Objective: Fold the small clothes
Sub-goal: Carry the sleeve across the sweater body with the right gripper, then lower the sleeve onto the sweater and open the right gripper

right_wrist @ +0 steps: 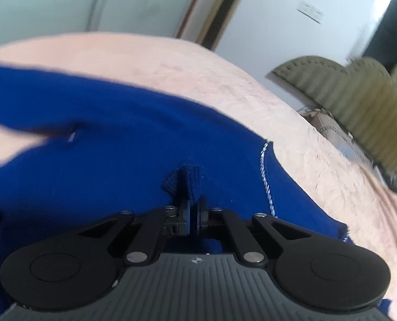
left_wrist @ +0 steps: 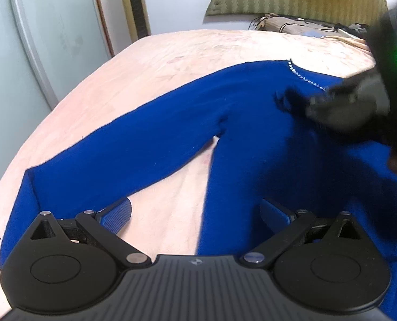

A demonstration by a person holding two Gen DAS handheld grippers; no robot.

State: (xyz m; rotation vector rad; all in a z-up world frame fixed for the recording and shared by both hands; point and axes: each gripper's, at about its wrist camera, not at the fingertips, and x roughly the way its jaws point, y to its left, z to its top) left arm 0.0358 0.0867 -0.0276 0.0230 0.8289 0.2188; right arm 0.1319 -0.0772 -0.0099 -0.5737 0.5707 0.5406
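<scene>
Blue sweater [left_wrist: 171,123] lies spread on the pink bedspread [left_wrist: 171,53] — one sleeve stretched out sideways. Right gripper [right_wrist: 194,211] is pinched closed on a ribbed fold of it; left gripper [left_wrist: 195,211] hovers wide apart, holding nothing.

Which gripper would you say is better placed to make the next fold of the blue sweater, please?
Right, probably. The right gripper is shut, with a pinch of the blue sweater near its beaded neckline between its tips. The left gripper is open and empty, over the pink bedspread between sleeve and body.
</scene>
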